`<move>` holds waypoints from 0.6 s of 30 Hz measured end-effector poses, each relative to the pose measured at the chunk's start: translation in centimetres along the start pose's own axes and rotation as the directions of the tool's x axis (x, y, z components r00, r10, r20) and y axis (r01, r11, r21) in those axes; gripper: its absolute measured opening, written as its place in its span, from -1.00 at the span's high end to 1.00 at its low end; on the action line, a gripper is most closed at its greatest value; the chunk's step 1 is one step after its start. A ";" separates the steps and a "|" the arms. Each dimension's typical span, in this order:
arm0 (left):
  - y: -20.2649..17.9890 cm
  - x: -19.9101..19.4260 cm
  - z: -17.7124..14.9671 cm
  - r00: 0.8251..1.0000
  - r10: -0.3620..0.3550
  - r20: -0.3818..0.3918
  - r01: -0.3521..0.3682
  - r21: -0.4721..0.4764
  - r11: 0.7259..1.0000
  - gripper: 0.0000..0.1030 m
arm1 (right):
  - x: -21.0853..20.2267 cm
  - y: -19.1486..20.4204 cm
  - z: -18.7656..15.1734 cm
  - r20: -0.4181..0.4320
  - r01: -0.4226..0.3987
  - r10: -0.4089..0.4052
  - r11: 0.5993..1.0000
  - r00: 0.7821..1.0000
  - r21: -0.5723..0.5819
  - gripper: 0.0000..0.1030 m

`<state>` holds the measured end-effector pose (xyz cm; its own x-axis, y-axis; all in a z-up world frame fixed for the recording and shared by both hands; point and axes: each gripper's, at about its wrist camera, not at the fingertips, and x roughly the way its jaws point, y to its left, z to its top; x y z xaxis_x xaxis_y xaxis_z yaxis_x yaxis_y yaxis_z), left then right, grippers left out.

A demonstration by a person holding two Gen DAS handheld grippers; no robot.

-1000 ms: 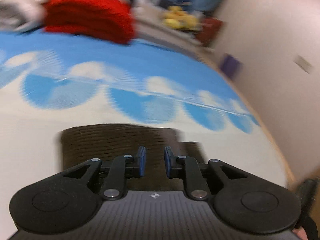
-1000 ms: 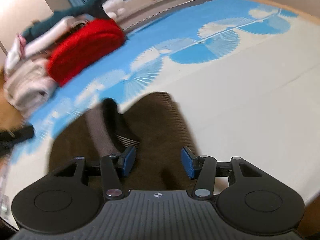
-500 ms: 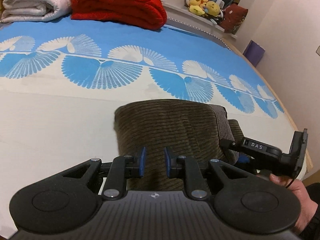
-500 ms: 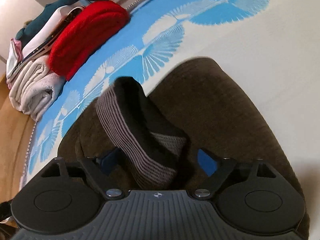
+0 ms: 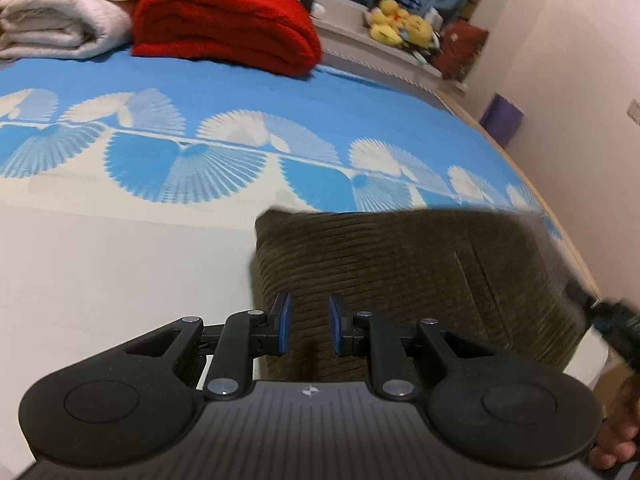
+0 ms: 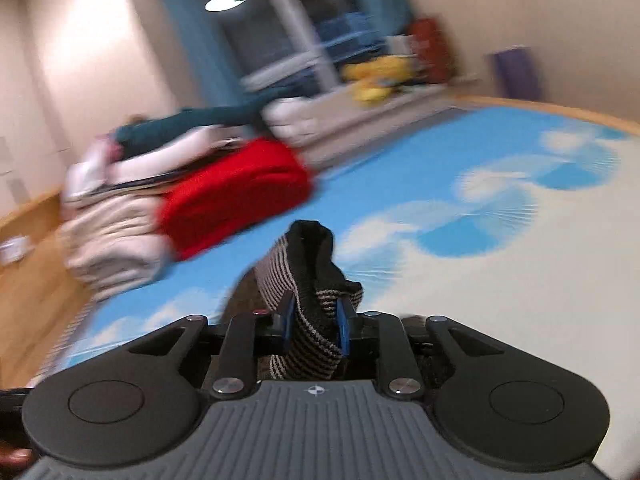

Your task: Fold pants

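Left wrist: red blanket [image 5: 224, 24] beyond pants [image 5: 400, 280]

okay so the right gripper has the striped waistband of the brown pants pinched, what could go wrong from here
1. The right gripper pinches only a thin bunch of the striped waistband; the stretchy knit may slip out as it lifts.
2. The left gripper hovers over the brown corduroy pants with nothing between its pads, so the folded stack is unanchored and may drag or unfold.
3. The pants lie near the bed edge and could slide off.
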<state>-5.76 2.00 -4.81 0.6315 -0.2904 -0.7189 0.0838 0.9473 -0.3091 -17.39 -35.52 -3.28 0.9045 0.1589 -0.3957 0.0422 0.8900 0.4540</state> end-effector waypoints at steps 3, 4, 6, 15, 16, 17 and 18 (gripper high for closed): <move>-1.7 1.3 -0.8 0.999 0.012 -0.042 -0.010 0.065 0.998 0.60 | 2.0 -4.0 -2.2 -0.138 0.199 -0.200 0.980 0.970 -0.022 0.97; -2.3 1.7 -1.0 0.998 0.021 -0.054 -0.016 0.089 0.996 0.60 | 2.8 -5.6 -2.9 -0.177 0.314 -0.314 0.949 0.933 -0.025 1.00; -3.0 2.3 -1.6 0.997 0.026 -0.075 -0.017 0.124 0.992 0.60 | 3.4 -8.7 -3.1 -0.219 0.388 -0.368 0.920 0.904 0.055 1.00; -3.0 4.2 -2.7 0.990 0.058 -0.125 -0.041 0.133 0.990 0.60 | 1.6 -7.3 -0.9 -0.139 0.063 -0.056 0.997 0.989 0.046 0.30; -2.9 4.4 -2.8 0.989 0.060 -0.135 -0.042 0.130 0.991 0.60 | 1.8 -6.3 -1.2 -0.152 0.023 -0.022 1.000 0.988 0.002 0.24; -2.8 4.6 -2.9 0.987 0.063 -0.151 -0.043 0.130 0.991 0.58 | 2.1 -5.7 -1.6 -0.177 -0.001 -0.005 0.999 0.984 -0.035 0.24; -2.6 5.2 -3.3 0.979 0.082 -0.185 -0.056 0.142 0.988 0.56 | 2.6 -5.1 -2.2 -0.219 -0.011 -0.005 0.997 0.976 -0.073 0.24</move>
<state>-5.24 -2.45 -9.82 0.4823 -0.2317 -0.8448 0.1568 0.9716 -0.1769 -16.13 -38.71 -8.36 0.7897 0.2437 -0.5631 0.0013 0.9171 0.3987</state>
